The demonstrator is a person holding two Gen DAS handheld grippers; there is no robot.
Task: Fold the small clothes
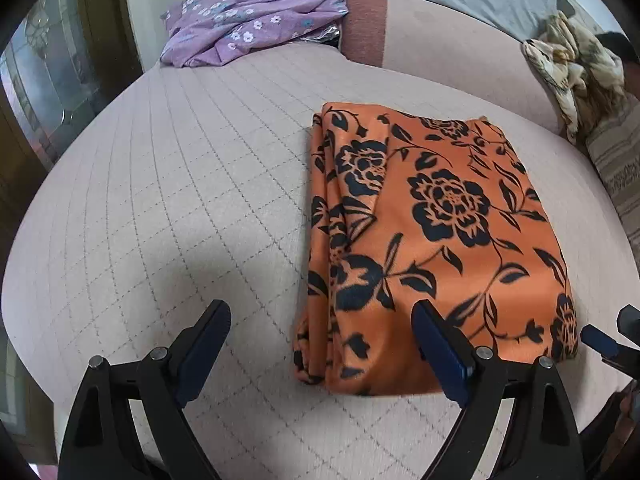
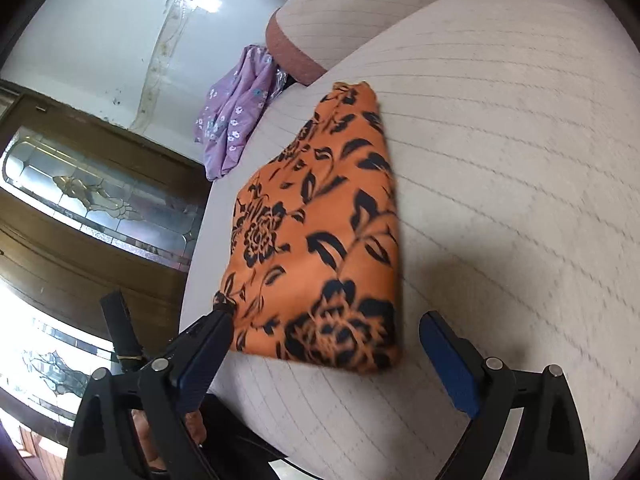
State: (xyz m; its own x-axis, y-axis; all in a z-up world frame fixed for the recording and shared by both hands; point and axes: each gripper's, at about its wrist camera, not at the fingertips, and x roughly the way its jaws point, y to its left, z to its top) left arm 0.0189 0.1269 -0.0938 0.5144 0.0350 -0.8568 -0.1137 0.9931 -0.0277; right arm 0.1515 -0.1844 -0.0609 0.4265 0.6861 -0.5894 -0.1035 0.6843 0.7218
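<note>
Between the left gripper's (image 1: 322,320) fingers (image 1: 436,344), which stand wide apart and grip nothing, lies the near left edge of the folded orange cloth (image 1: 436,216); the right-hand finger hangs over the cloth's near end, the left-hand one over the bare quilted cushion (image 1: 168,208). Whether that finger touches the fabric cannot be told. At the right edge of this view the tip of the right gripper (image 1: 600,340) shows just beside the cloth's near right corner. From the right wrist, the right gripper's (image 2: 326,334) fingers (image 2: 448,356) are likewise spread wide and empty, with the cloth's near edge (image 2: 320,248) between them; its left finger sits close by the cloth's near corner, its right one over bare cushion. One finger of the left gripper (image 2: 120,332) stands up at the left of that view, and part of a hand (image 2: 168,436) shows below it. The cloth, orange with black flowers and leaves, is folded into a neat long rectangle with stacked layers along its left side, and lies flat on the pale seat, a sofa by the look of it. Well beyond it, at the seat's far left corner, lies a crumpled purple floral garment (image 1: 248,24) beside a reddish armrest (image 1: 364,24). A cream patterned heap (image 1: 576,68) sits at the far right. A wooden door with leaded glass (image 2: 96,196) stands off the sofa's side.
</note>
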